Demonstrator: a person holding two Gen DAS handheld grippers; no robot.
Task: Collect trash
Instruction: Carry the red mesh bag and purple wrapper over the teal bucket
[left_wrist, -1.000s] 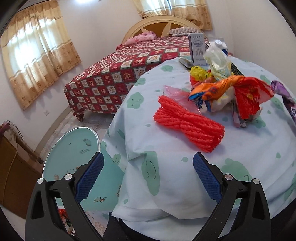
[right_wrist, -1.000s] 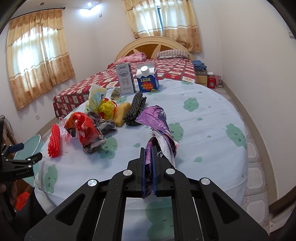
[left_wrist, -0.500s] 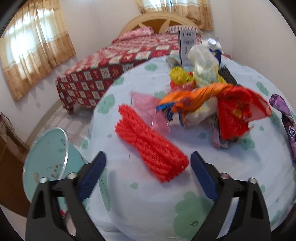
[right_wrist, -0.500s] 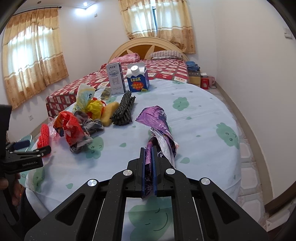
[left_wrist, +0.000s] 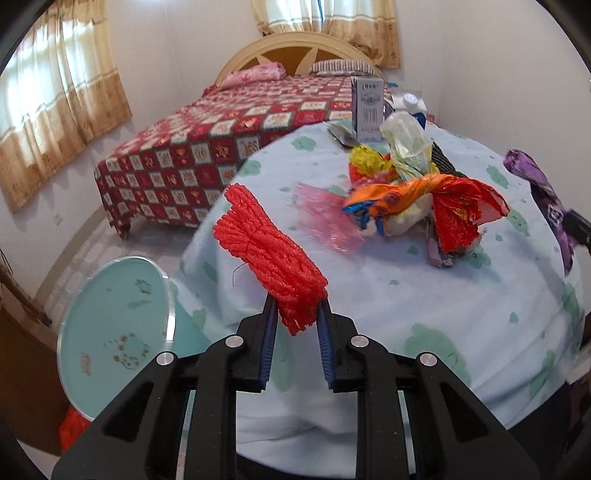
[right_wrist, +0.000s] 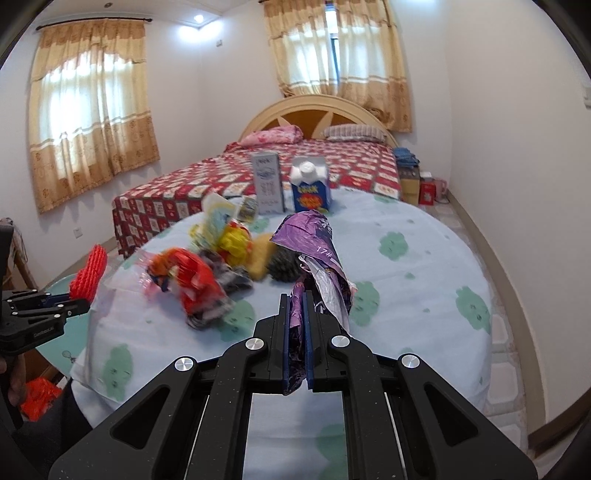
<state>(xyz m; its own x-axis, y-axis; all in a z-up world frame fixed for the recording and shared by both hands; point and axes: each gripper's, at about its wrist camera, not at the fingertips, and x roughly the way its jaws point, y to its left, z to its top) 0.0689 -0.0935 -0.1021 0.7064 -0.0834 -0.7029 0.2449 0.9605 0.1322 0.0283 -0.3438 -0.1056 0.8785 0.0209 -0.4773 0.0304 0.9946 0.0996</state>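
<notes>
My left gripper (left_wrist: 295, 306) is shut on the near end of a red foam net bundle (left_wrist: 266, 251) and holds it lifted above the table's left edge; it also shows in the right wrist view (right_wrist: 88, 273). My right gripper (right_wrist: 296, 299) is shut on a purple foil wrapper (right_wrist: 314, 247), held above the table; the wrapper also shows in the left wrist view (left_wrist: 543, 192). A pile of crumpled wrappers (left_wrist: 424, 199) with a pink plastic bag (left_wrist: 325, 218) lies on the round table (left_wrist: 406, 302) with a light blue cloth.
A grey carton (right_wrist: 267, 188) and a blue milk carton (right_wrist: 309, 190) stand at the table's far edge. A black net (right_wrist: 284, 266) and a yellow sponge (right_wrist: 260, 254) lie mid-table. A round glass stool (left_wrist: 110, 332) stands at the left. A bed (left_wrist: 221, 147) lies behind.
My left gripper has moved in over the table edge, shut on the red net bundle and lifted it. My right gripper has risen with the purple wrapper in it.
</notes>
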